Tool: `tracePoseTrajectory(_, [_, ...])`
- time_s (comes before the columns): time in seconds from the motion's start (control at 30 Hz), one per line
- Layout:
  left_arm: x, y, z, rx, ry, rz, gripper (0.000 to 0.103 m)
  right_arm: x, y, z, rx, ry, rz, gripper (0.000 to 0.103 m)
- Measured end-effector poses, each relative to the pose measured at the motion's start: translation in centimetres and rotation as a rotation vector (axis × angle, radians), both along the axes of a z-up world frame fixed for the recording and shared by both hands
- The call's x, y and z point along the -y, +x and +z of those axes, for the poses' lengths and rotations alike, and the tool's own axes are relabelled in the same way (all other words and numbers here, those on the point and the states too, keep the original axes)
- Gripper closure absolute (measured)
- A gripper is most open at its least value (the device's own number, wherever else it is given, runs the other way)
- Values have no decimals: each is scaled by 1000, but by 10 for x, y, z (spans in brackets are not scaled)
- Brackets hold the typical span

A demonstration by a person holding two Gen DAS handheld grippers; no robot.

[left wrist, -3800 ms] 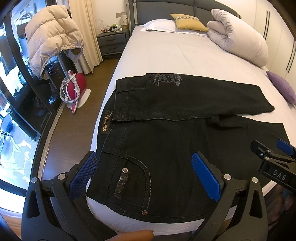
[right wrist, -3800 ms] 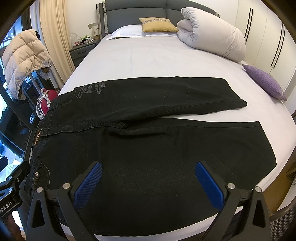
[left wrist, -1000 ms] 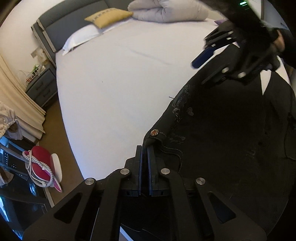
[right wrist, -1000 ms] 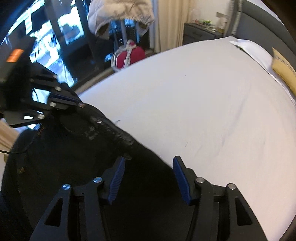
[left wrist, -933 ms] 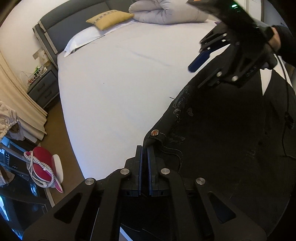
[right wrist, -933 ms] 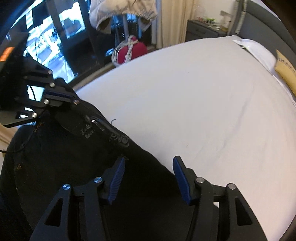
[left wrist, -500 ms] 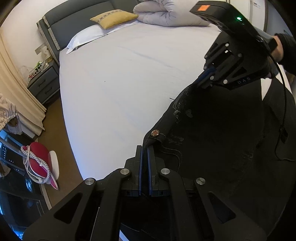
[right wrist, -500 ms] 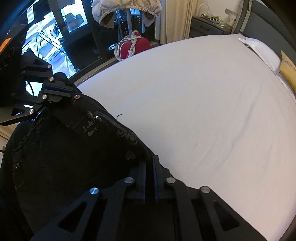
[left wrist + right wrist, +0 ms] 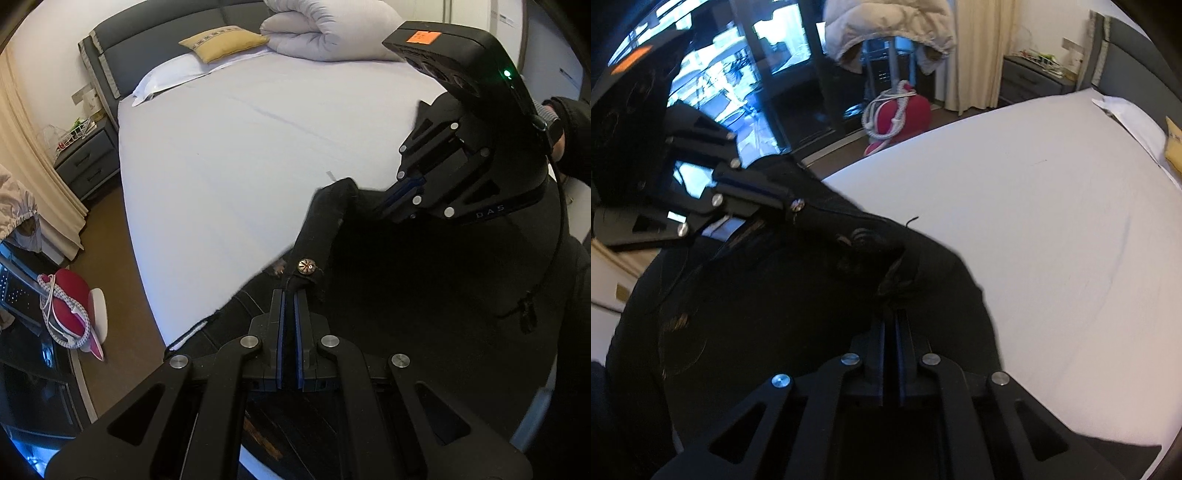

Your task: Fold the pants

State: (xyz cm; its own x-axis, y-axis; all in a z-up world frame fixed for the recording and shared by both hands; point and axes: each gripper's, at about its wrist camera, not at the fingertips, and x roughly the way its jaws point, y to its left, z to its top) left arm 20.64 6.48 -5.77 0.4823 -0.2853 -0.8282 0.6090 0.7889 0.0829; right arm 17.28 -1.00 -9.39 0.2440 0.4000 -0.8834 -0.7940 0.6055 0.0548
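At lower centre of the left wrist view, the left gripper (image 9: 287,295) has its fingers clamped on the black denim pants (image 9: 406,295), lifted over the white-sheeted bed (image 9: 240,155). Lower centre of the right wrist view, the right gripper (image 9: 891,314), just closed, pinches the pants (image 9: 775,295) too.

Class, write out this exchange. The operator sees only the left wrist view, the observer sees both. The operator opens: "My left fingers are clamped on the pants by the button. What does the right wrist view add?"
Observer: The right gripper has just been closing and is now shut on a bunched fold of the pants.
Operator: Any marking near that fold?
Observer: Yes, pale embroidery sits just beyond it, on the stretch between the two grippers.
Operator: What is behind my left gripper?
Observer: A cream jacket draped over a stand, with its whole hem in view.
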Motion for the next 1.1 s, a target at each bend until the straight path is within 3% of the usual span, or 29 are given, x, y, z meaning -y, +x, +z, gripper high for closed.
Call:
tracePoseTrajectory(0.13, [8, -54, -10, 16, 73, -36, 100, -6, -50, 0, 86, -90, 69, 97])
tracePoseTrajectory(0.4, [22, -156, -41, -21, 173, -112, 100, -26, -167, -25, 315, -397, 287, 97])
tracePoseTrajectory(0.63, [32, -214, -56, -72, 166, -147, 100, -33, -229, -39, 369, -484, 352, 97])
tracePoseTrajectory(0.8, [35, -247, -59, -92, 164, -179, 100, -43, -242, -39, 394, -504, 365, 97])
tracePoseTrajectory(1.1, [34, -264, -57, -115, 158, -190, 100, -42, -272, -48, 426, -552, 396, 97])
